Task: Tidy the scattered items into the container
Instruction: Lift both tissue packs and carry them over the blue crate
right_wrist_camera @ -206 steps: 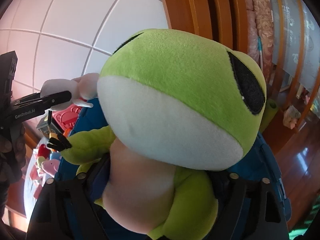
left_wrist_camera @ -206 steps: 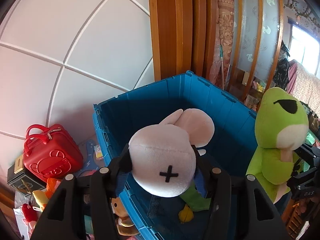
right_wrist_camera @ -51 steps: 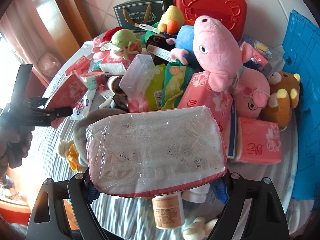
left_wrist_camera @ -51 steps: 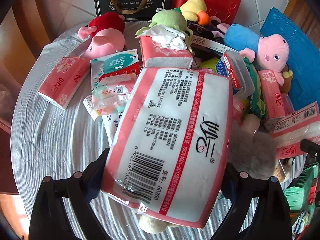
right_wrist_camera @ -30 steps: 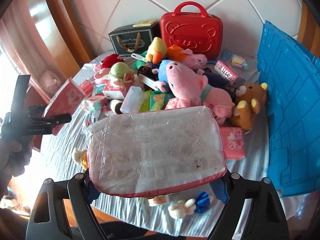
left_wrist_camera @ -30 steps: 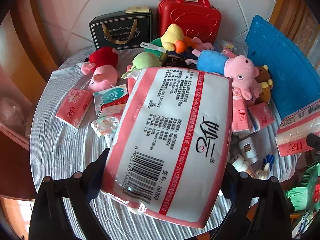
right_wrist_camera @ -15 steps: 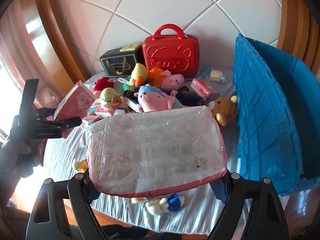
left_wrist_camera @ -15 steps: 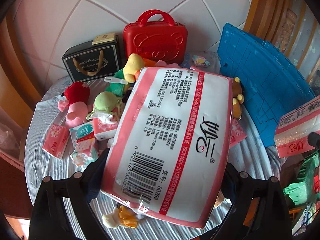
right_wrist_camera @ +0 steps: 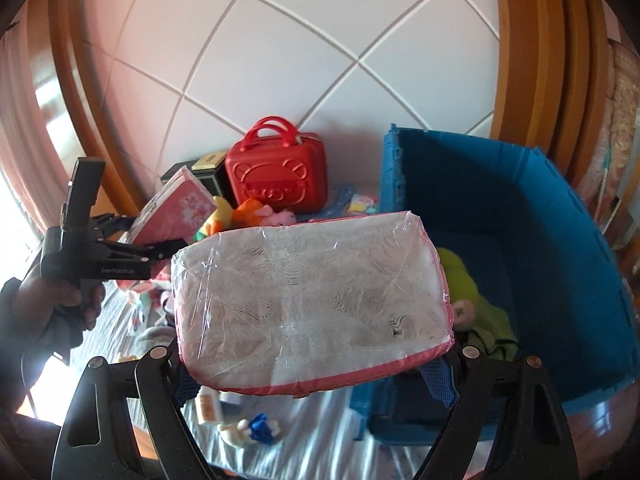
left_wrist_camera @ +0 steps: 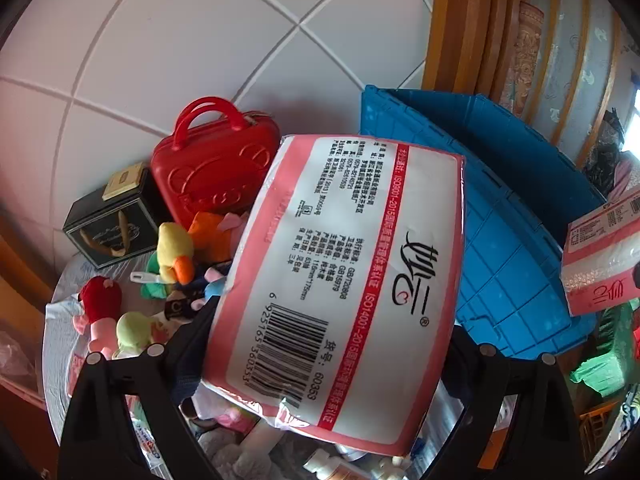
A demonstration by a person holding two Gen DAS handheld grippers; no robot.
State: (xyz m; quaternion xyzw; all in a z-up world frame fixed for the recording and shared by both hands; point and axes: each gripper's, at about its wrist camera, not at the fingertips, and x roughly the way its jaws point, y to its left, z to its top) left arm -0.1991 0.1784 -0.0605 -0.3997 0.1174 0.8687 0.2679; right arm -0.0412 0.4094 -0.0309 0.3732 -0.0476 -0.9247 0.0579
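Observation:
My left gripper [left_wrist_camera: 320,356] is shut on a pink-and-white tissue pack [left_wrist_camera: 344,280] with a barcode, held in the air above the table, left of the blue crate [left_wrist_camera: 512,240]. My right gripper [right_wrist_camera: 316,364] is shut on a second tissue pack [right_wrist_camera: 312,304], clear film facing me, held at the crate's [right_wrist_camera: 560,240] near left corner. Inside the crate lies a green frog plush [right_wrist_camera: 476,292]. The left gripper with its pack [right_wrist_camera: 176,208] shows at the left of the right wrist view; the right pack [left_wrist_camera: 604,256] shows at the right edge of the left wrist view.
On the cloth-covered round table [right_wrist_camera: 312,440] stand a red case [right_wrist_camera: 280,176] and a black gift box [left_wrist_camera: 108,224] against the tiled wall. Plush toys [left_wrist_camera: 176,252], bottles [right_wrist_camera: 208,404] and small packs lie scattered. Wooden door frames rise behind the crate.
Both grippers have lifted and swung right with their tissue packs, from over the table clutter toward the blue crate. The crate's inside now shows in the right wrist view.

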